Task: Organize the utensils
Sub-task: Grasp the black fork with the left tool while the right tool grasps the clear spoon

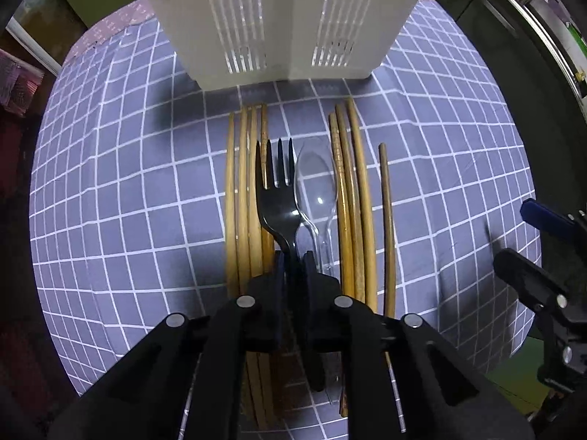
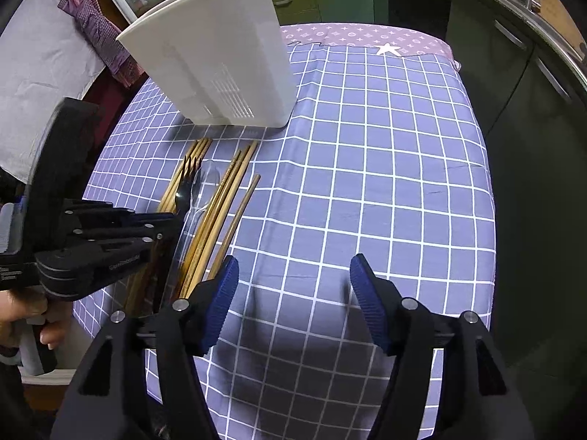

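Kitchen corner with a cloth-covered table

A grey-blue tablecloth with a white grid [image 2: 367, 168] covers the table, edged at the far end by a mauve patterned strip [image 2: 359, 36]. Dark green cabinets with metal bar handles [image 2: 513, 84] stand along the right; a purple checked cloth [image 2: 99, 33] hangs at the left.

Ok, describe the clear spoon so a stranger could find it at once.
Start at the white slotted utensil holder on the checked tablecloth. Just in front of it lie wooden chopsticks in two bundles. The clear spoon lies between them beside the black fork held in the left claw; it alone is transparent.
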